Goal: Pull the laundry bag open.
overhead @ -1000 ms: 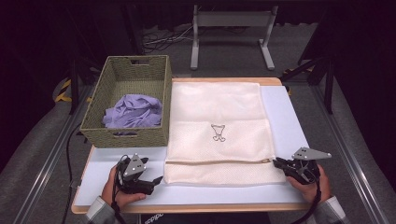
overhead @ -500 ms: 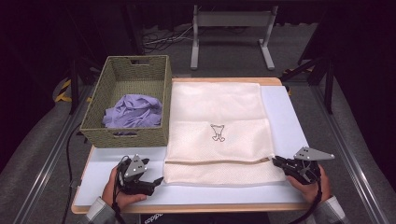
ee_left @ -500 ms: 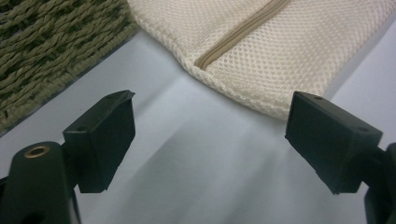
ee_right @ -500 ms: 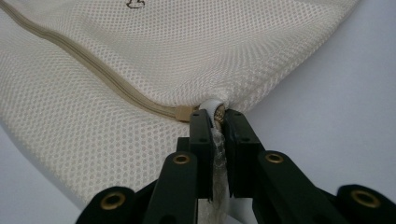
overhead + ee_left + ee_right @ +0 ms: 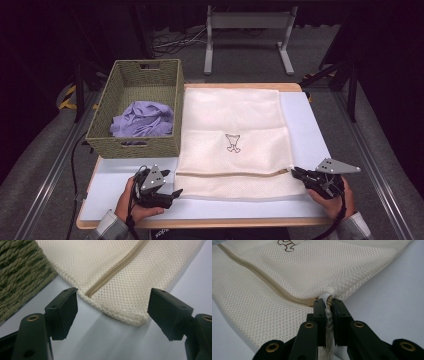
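A cream mesh laundry bag [image 5: 232,130] lies flat on the white table [image 5: 305,115], its tan zipper [image 5: 235,174] running across near the front edge. My left gripper [image 5: 172,194] rests at the bag's near left corner. Its jaws have just been closing but still stand apart. In the left gripper view the corner [image 5: 135,318] lies between the pads [image 5: 67,310] untouched, around the left gripper [image 5: 112,305]. My right gripper [image 5: 296,173] is shut at the zipper's right end. In the right gripper view, the right gripper [image 5: 327,301] pinches the white zipper pull [image 5: 325,296].
A woven basket [image 5: 135,145] stands at the table's left, touching the bag's left edge, with a crumpled purple cloth [image 5: 142,119] inside. A grey metal stand [image 5: 247,30] is on the floor beyond the table. Bare table shows right of the bag.
My left gripper has crept slightly right toward the bag's corner. The right gripper keeps its hold and has not moved.
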